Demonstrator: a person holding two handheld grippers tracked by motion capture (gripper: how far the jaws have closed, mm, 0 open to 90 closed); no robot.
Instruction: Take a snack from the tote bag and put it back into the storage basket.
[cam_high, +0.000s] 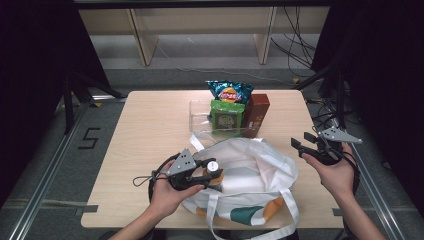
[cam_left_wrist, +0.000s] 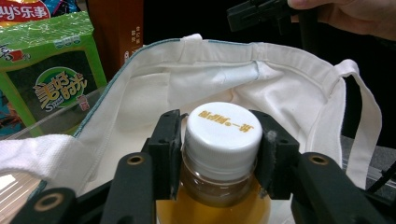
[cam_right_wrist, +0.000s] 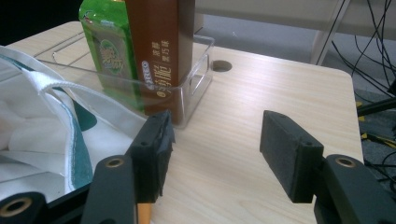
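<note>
- A bottle (cam_left_wrist: 219, 158) of amber liquid with a white screw cap sat upright in the mouth of a white tote bag (cam_left_wrist: 289, 88), near the bag's left edge as the high view showed it (cam_high: 214, 172).
- The left gripper (cam_left_wrist: 219, 149) clamped the bottle just below the cap, one black jaw pressed against each side of the neck.
- The person's left hand (cam_high: 167, 192) held that gripper from below, over the near left part of the table (cam_high: 145, 130).
- The tote bag lay open on the table's near centre, its straps trailing toward the front edge; a green and orange print showed on its lower side.
- Beyond the bag stood a clear plastic bin (cam_high: 197, 117) holding a green snack packet (cam_high: 227, 114), a brown carton (cam_high: 256, 114) and a blue crisp bag (cam_high: 229, 91) behind them.
- The right gripper (cam_right_wrist: 215, 149) hovered over bare wood to the right of the bag, jaws spread wide apart and holding nothing.
- In the high view the right gripper (cam_high: 305, 142) sat near the table's right edge, well apart from the bottle, held in the person's right hand (cam_high: 334, 172).
</note>
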